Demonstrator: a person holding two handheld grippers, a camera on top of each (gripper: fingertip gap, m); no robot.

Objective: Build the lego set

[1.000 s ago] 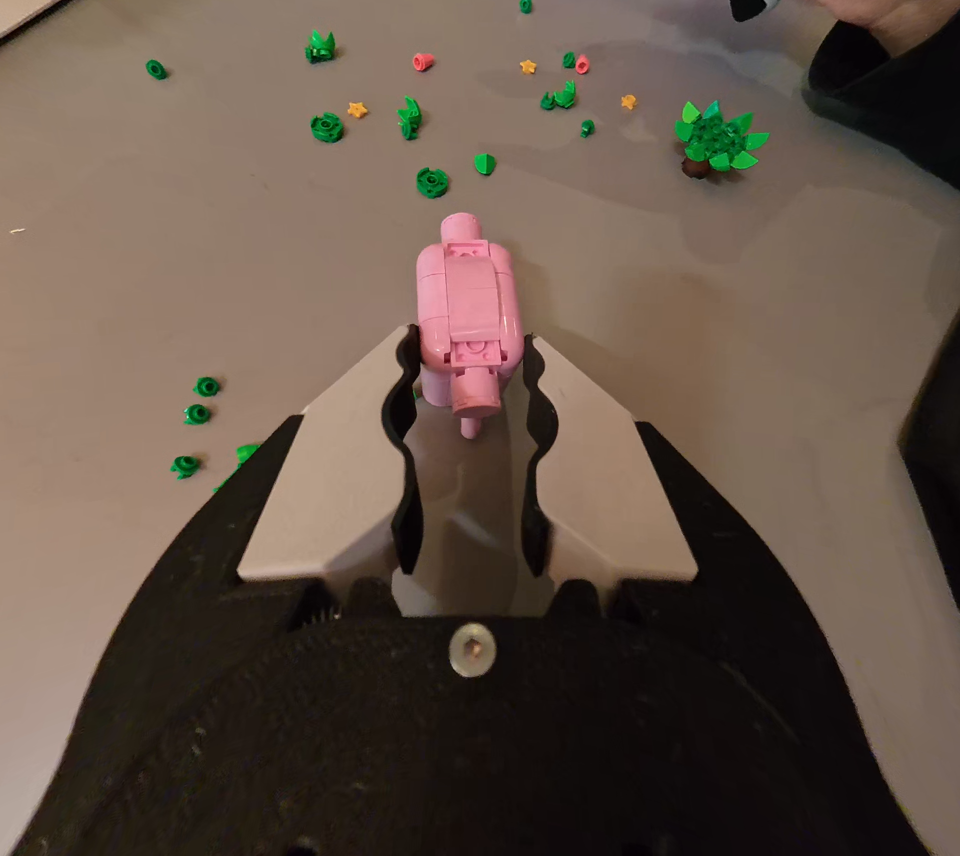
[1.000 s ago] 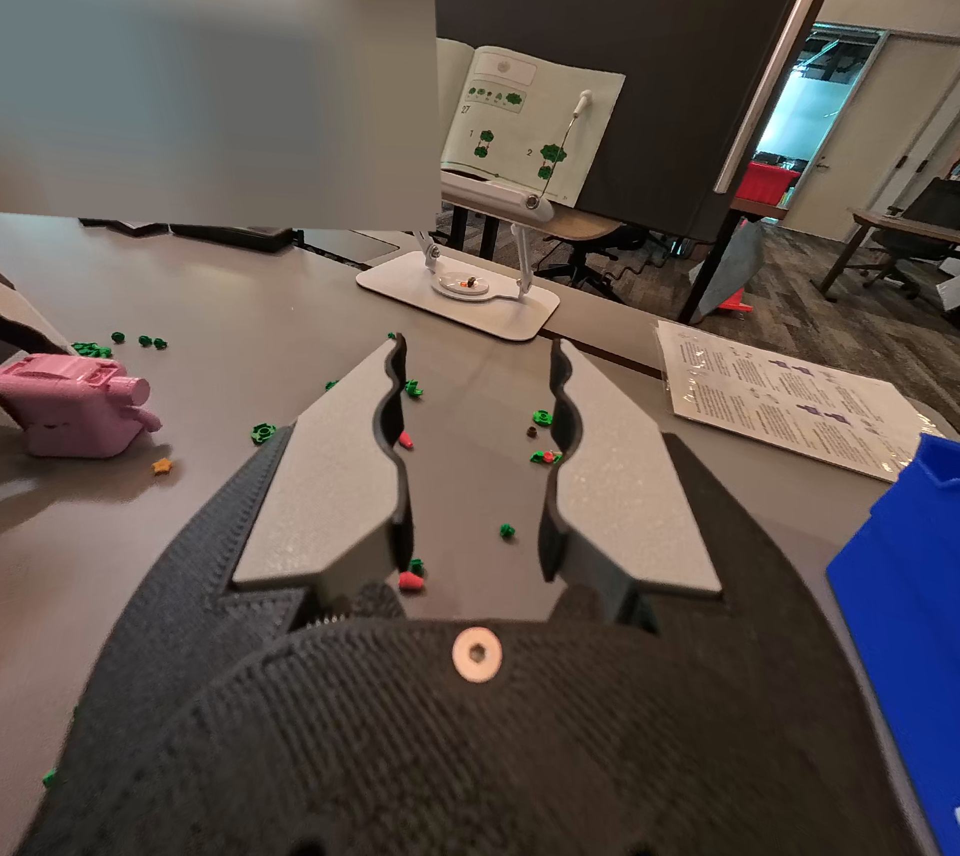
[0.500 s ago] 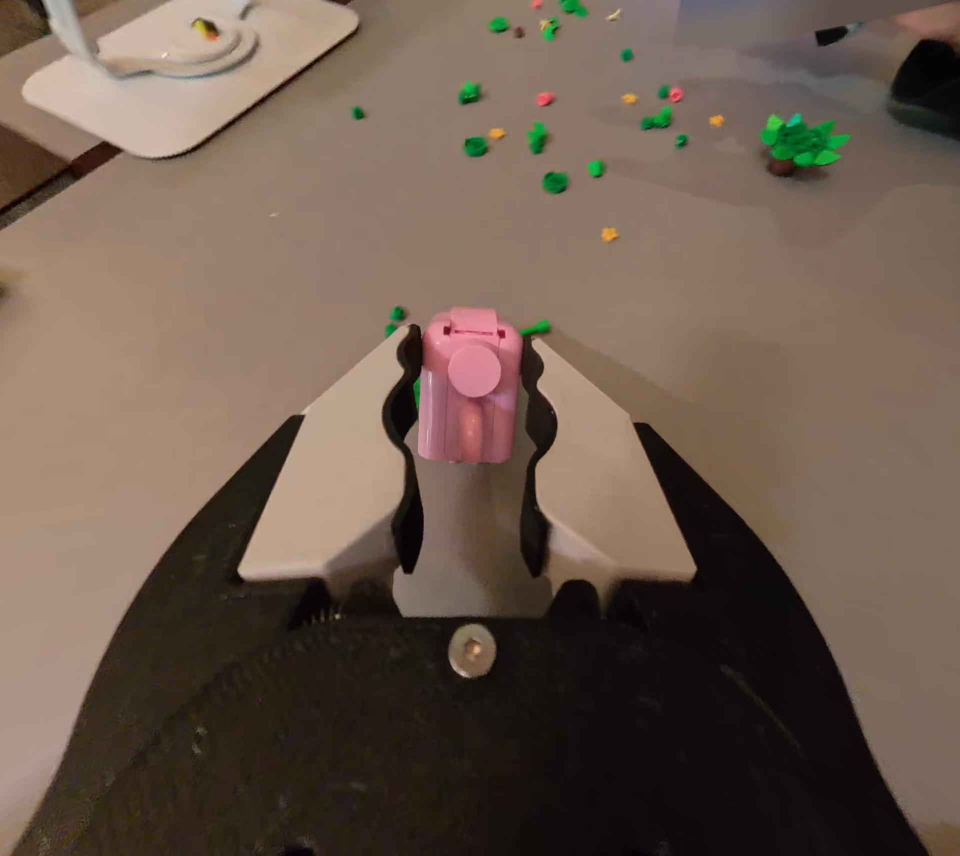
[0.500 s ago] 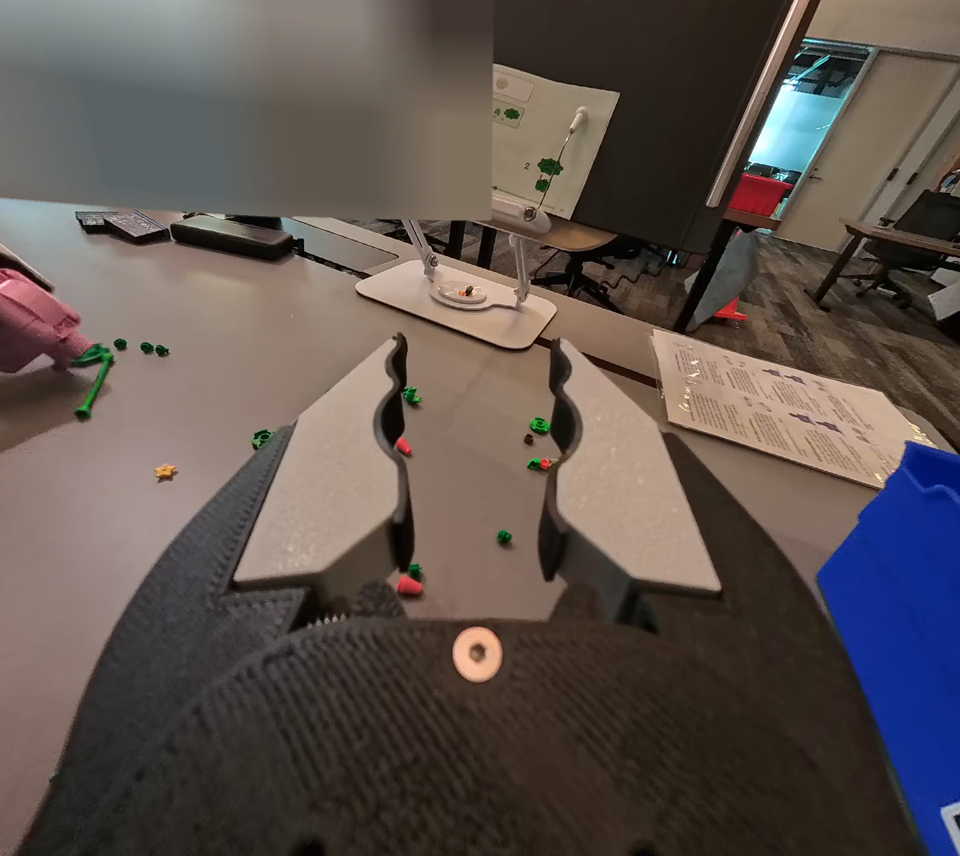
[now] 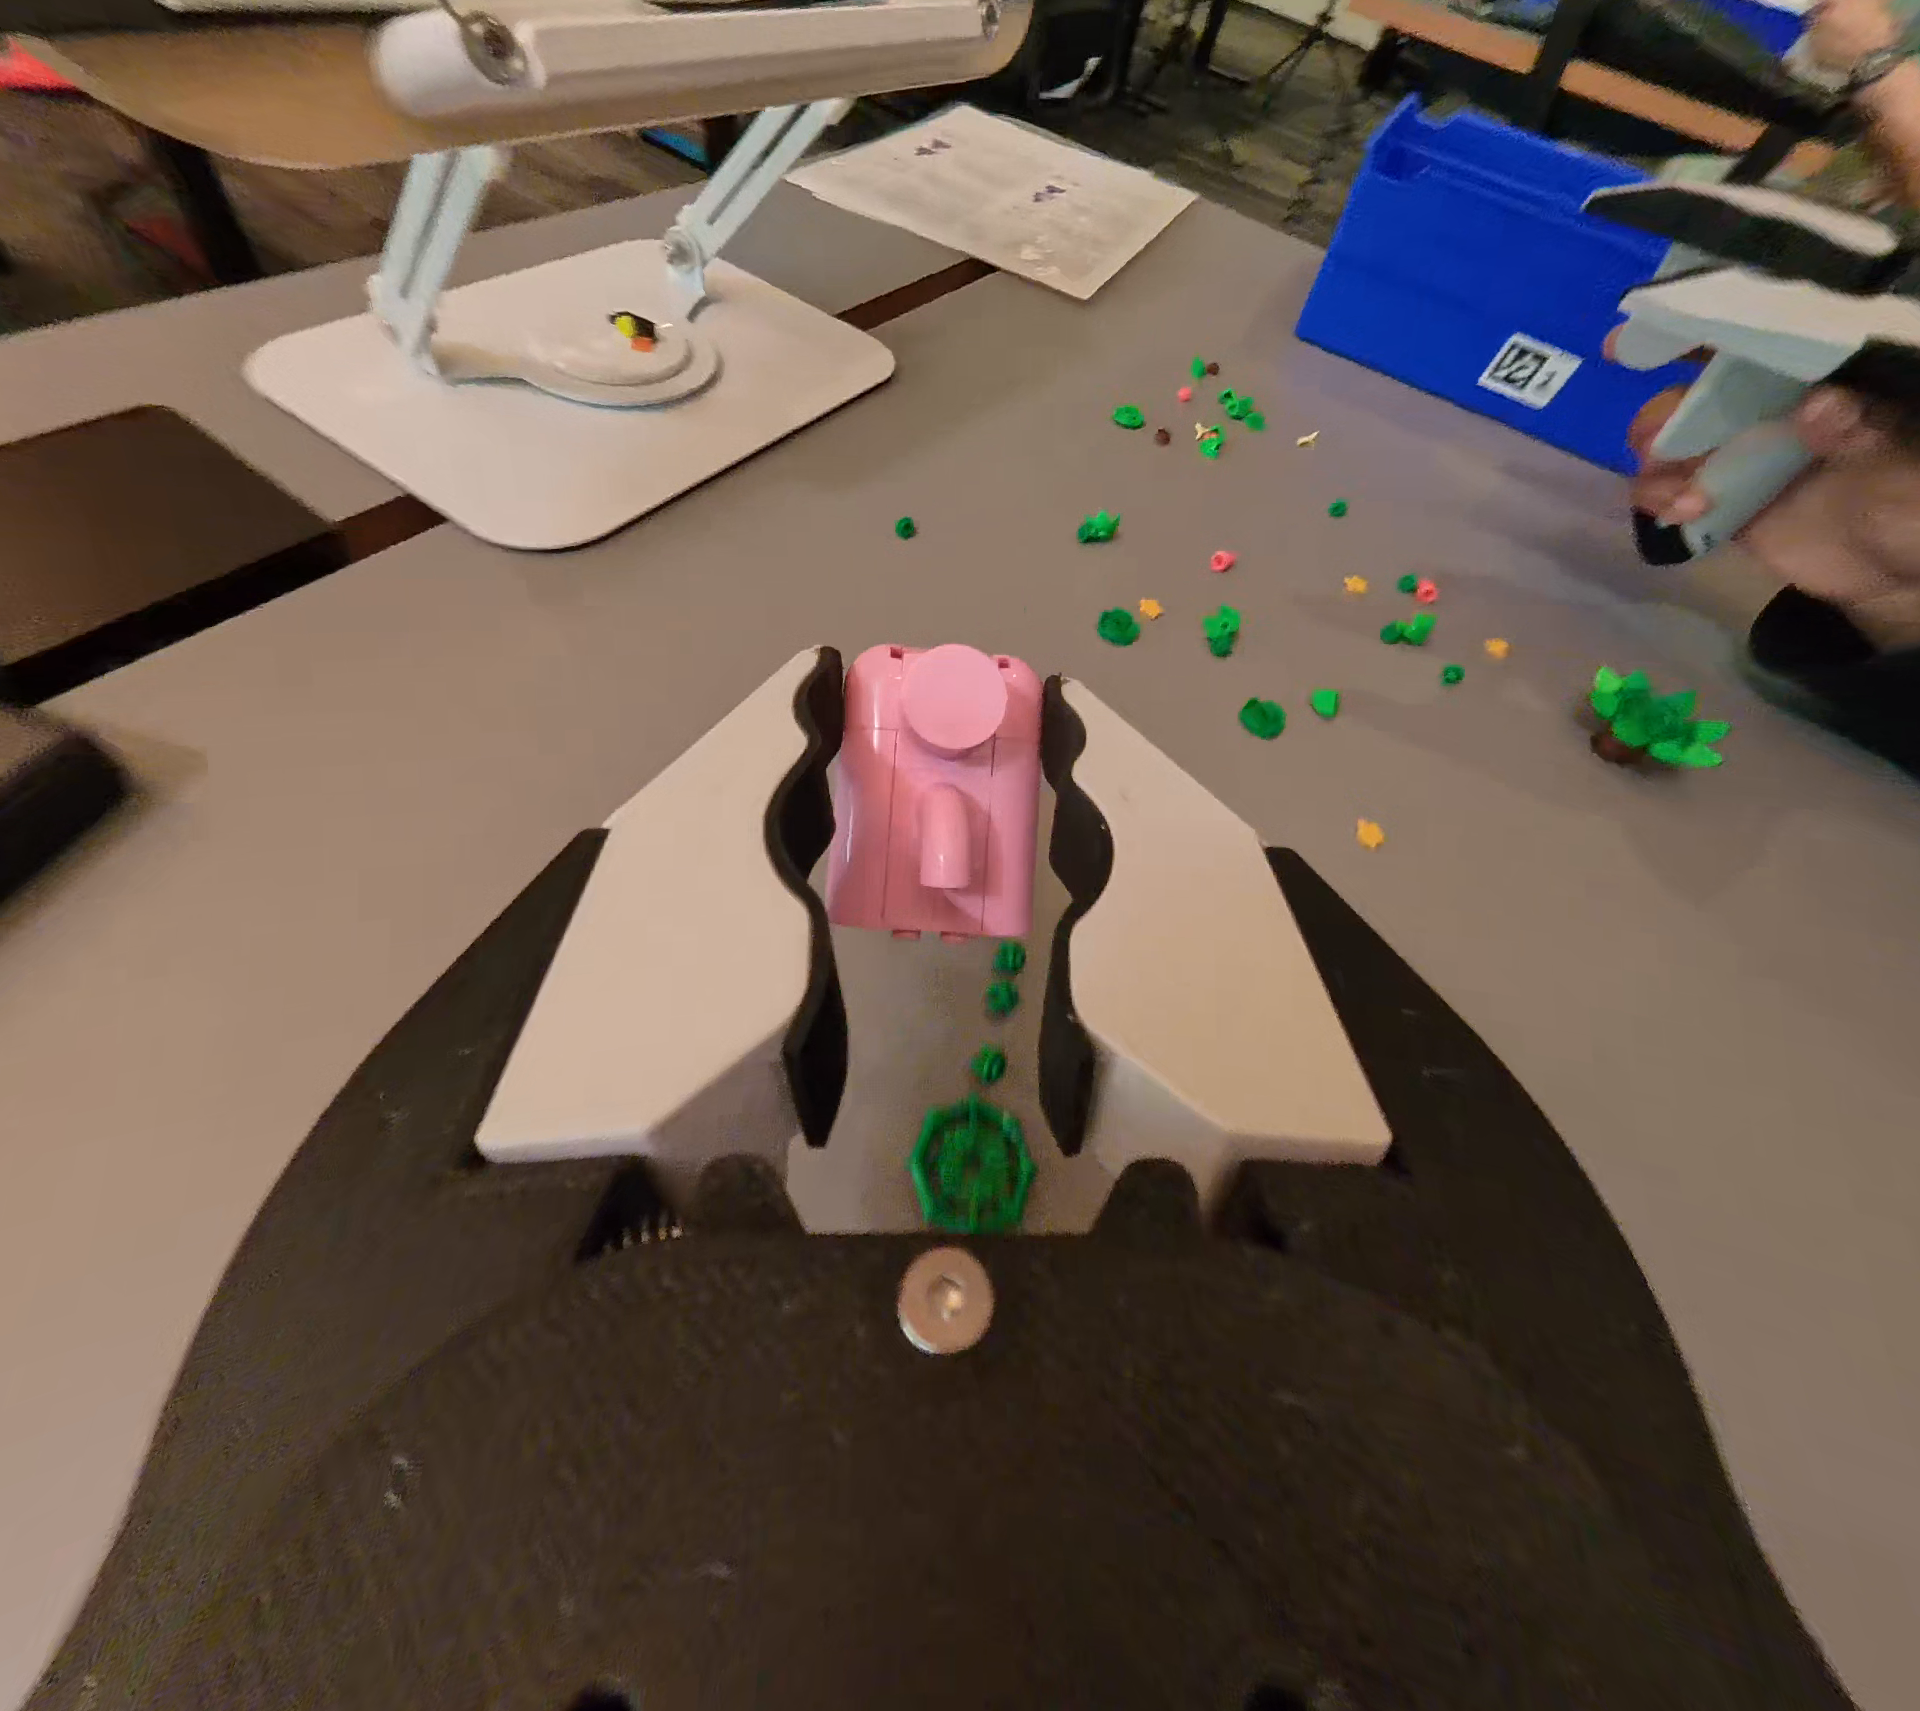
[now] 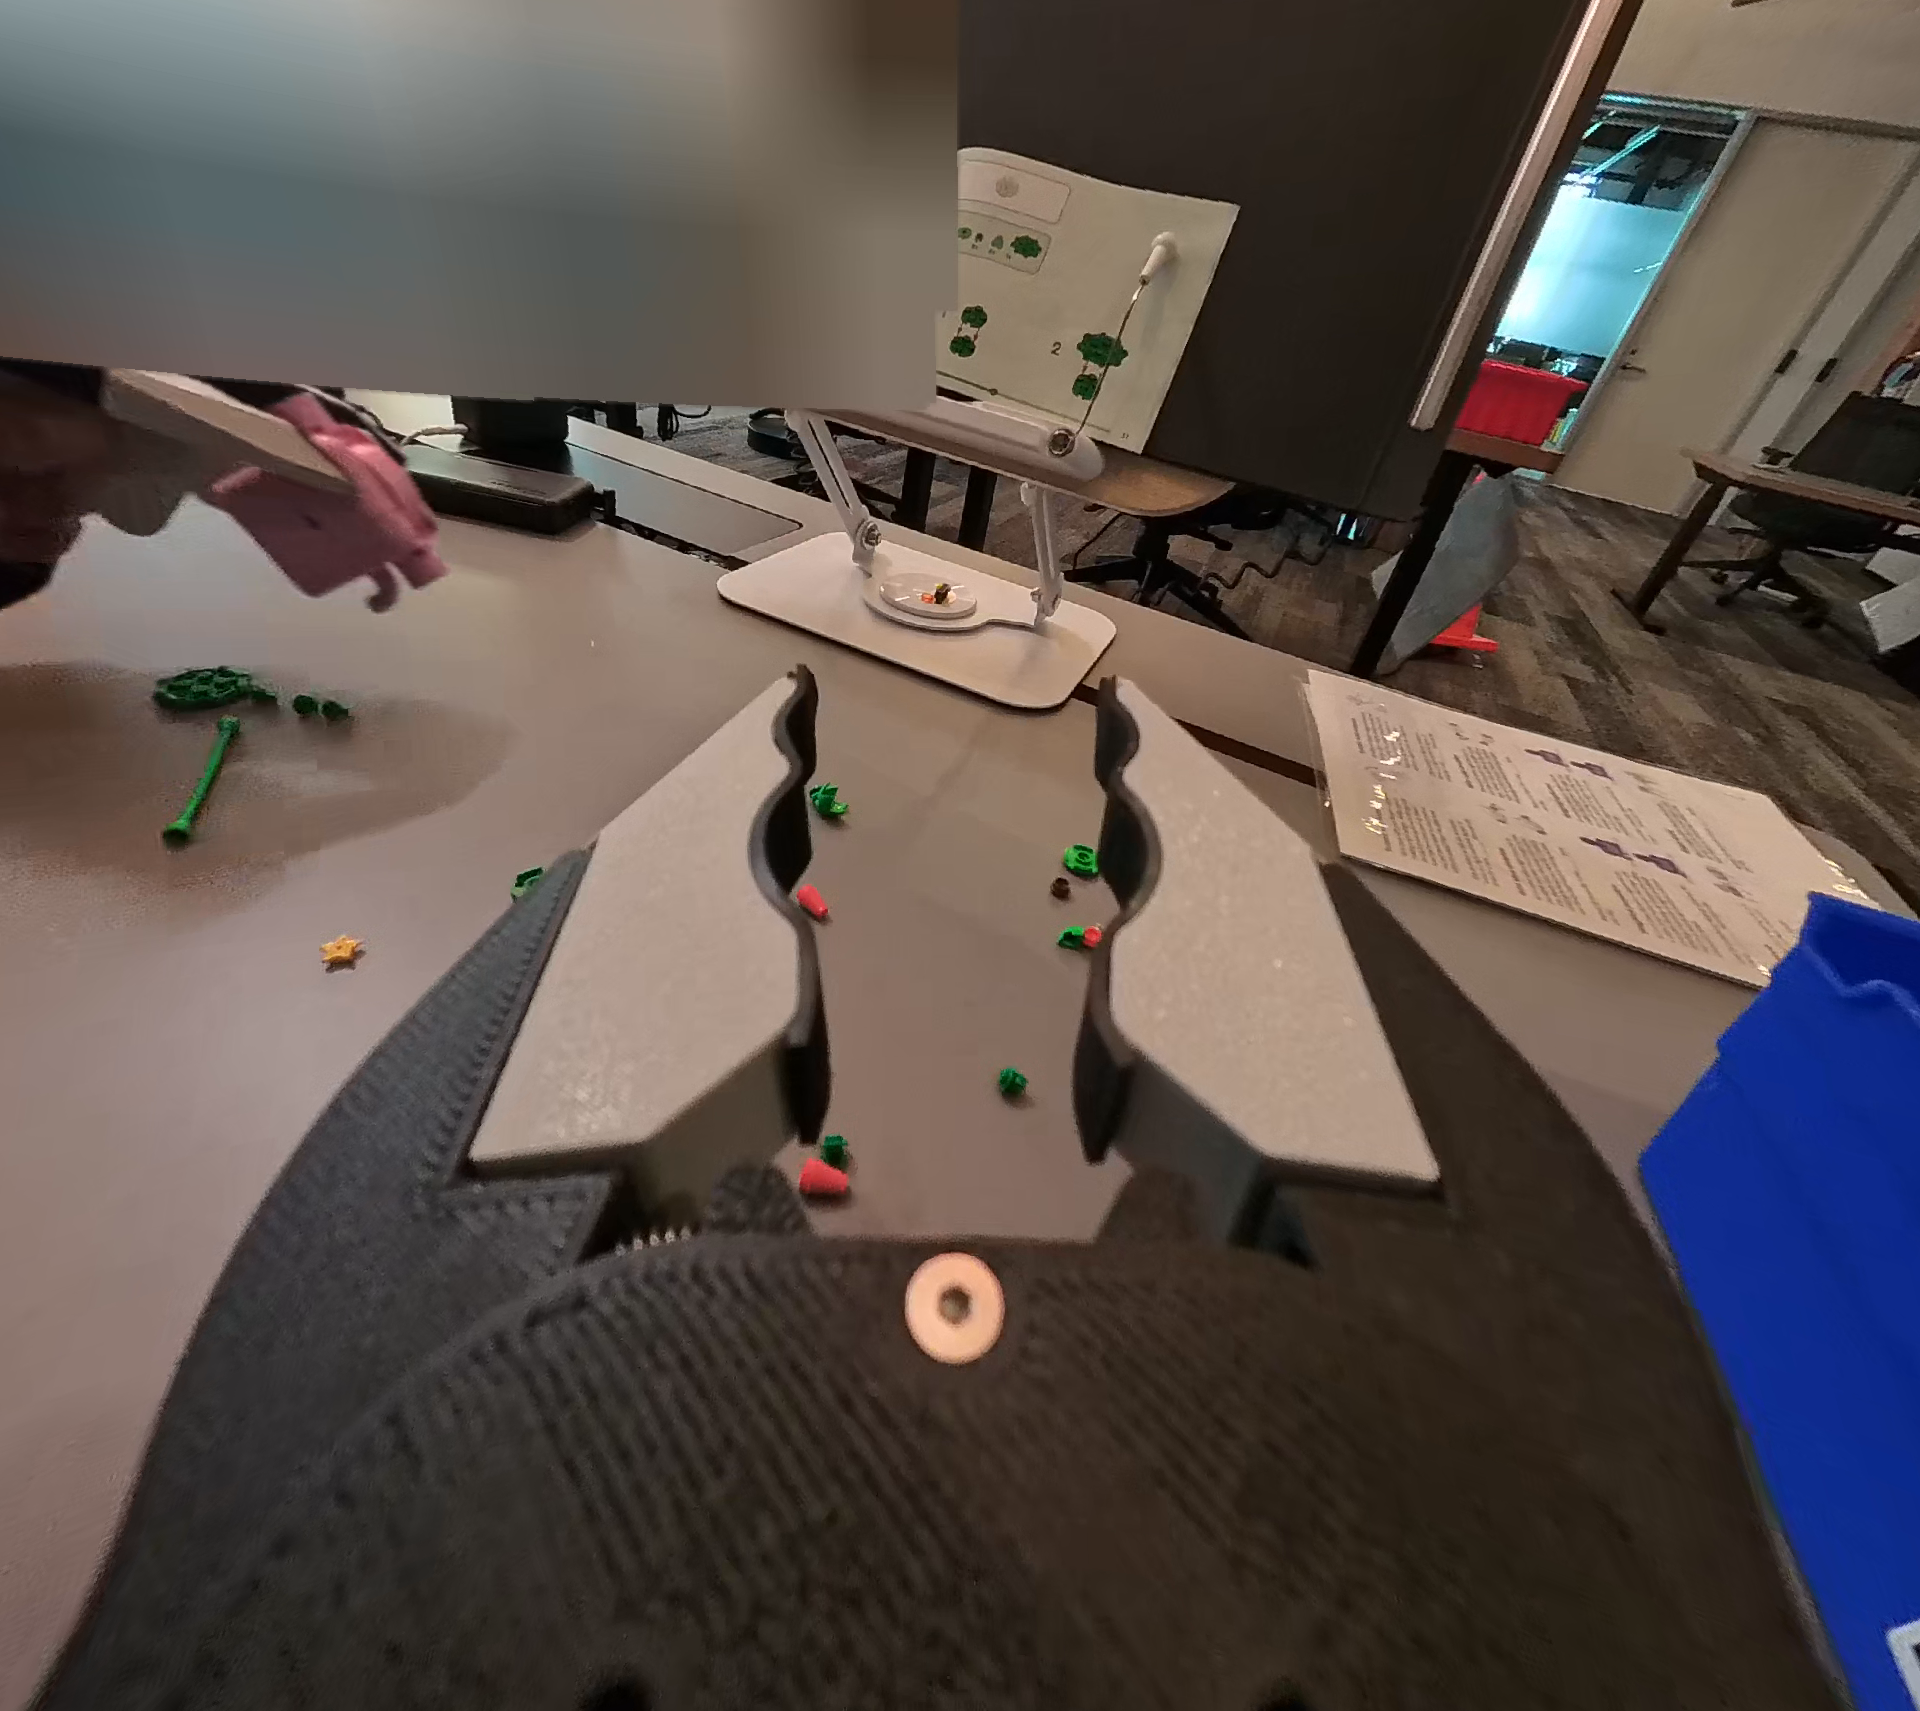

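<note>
The left gripper [image 5: 938, 794] clamps the pink lego watering can [image 5: 935, 788] above the grey table [image 5: 520, 778], over a green wheel piece [image 5: 971, 1165]; the right gripper [image 6: 954, 788] hangs empty, jaws wide, above scattered green pieces [image 6: 1013, 1082]

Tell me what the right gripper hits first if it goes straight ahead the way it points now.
Probably the grey table itself: the open right gripper tilts down toward bare tabletop just short of the white book stand. Small loose pieces lie under the fingers, but depth is hard to judge.
</note>
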